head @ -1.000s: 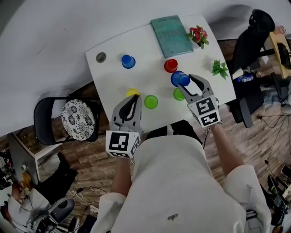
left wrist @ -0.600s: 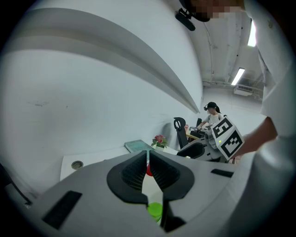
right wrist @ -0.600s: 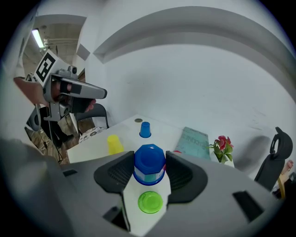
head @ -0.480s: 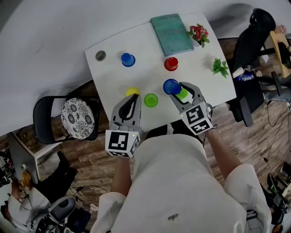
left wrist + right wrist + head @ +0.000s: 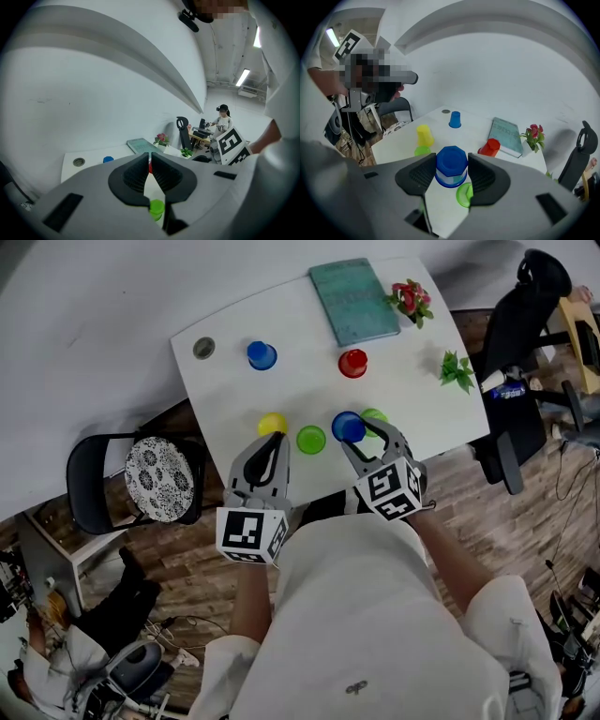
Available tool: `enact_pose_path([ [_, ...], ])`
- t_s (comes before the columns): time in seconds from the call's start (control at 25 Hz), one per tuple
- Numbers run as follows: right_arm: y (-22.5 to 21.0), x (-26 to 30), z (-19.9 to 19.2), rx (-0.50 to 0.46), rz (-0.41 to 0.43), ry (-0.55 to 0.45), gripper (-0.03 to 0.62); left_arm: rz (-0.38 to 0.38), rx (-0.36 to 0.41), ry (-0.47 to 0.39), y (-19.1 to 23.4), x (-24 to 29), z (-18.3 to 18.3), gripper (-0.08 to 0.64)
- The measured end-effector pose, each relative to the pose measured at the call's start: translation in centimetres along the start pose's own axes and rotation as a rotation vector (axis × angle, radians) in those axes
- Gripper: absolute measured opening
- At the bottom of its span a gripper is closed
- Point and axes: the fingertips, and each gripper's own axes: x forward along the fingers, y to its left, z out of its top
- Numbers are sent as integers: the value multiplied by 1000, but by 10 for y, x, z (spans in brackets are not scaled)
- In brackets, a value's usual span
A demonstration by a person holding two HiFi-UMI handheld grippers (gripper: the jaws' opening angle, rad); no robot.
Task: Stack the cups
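Right gripper view: right gripper (image 5: 452, 174), ribbed jaws clamping inverted blue plastic cup (image 5: 451, 164), faceted base up; green cup (image 5: 463, 195) at its 5 o'clock on white table (image 5: 440, 127). Left gripper (image 5: 150, 169) closed, empty.

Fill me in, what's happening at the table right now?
A person is stacking cups with two handheld grippers. The right gripper is shut on an upside-down blue cup, held over the white table right by a green cup. The left gripper is shut and empty, near the yellow cup. A second green cup, a red cup and a second blue cup sit apart, unstacked.
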Motion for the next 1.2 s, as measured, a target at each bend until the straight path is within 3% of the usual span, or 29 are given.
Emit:
enact_pose_path([
  [0.4, 15, 23, -29, 83, -9, 41, 218, 3, -12, 23, 0, -2, -9, 31],
  [1.2, 19, 54, -52, 45, -40, 84, 218, 42, -28, 52, 10, -12, -24, 31],
])
